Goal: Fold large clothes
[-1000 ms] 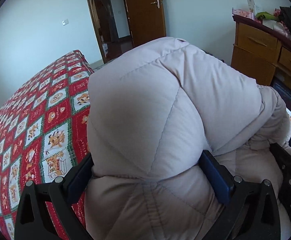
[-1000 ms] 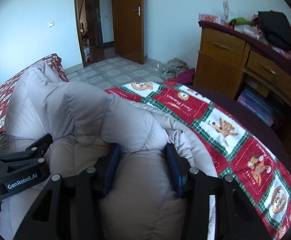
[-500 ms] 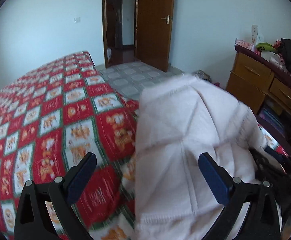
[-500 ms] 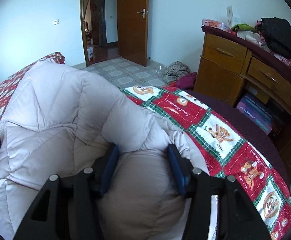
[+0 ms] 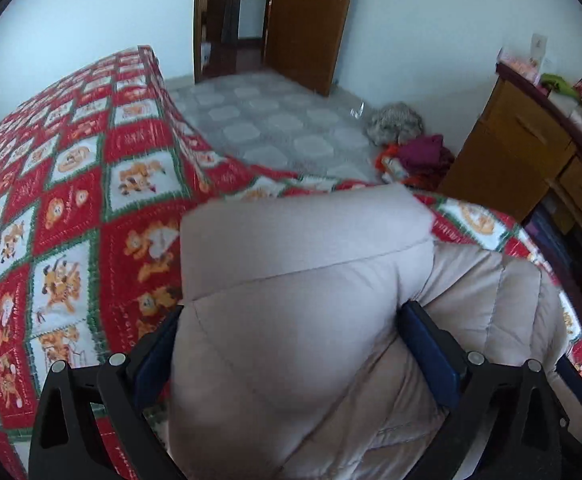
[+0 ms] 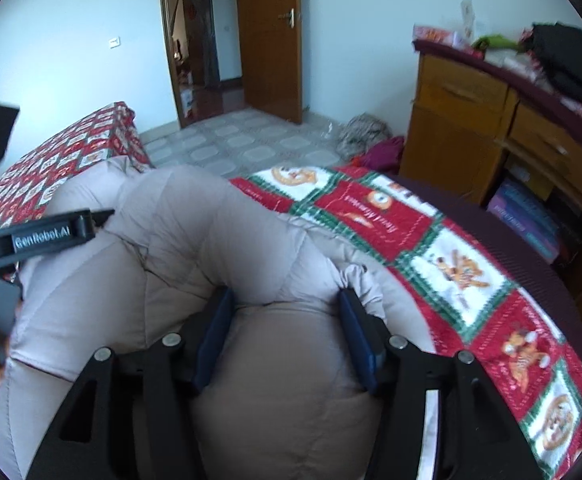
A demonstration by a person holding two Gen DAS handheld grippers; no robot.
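Garment: puffy pale quilted jacket (image 5: 303, 304), bunched in a thick roll on the patterned bedspread (image 5: 67, 184), near the bed's foot-end corner.
Left gripper (image 5: 291, 344): jaws set wide with a fat fold of the jacket filling the gap; both blue pads press into the padding, so I read it as a pinch on the fold.
Right gripper (image 6: 287, 332): jaws opening; a bulge of jacket sits between the pads and they touch it on both sides, so the hold looks to be loosening.
Step in hand: judged as the end of one fold, with the doubled part laid down and the right side being let go.
Next move: likely free both grippers, then flatten the roll and find a fresh edge; the padding is springy and may puff back open unless pressed.
Edges: the jacket's right side lies close to the bedspread's curved border (image 6: 523, 280); little margin there.
Open room: broad bare bedspread to the left in the left wrist view, good for spreading.
Obstacles: wooden dresser (image 6: 463, 120) stands just past the bed corner; clothes heap (image 5: 395, 124) on the floor, well apart.
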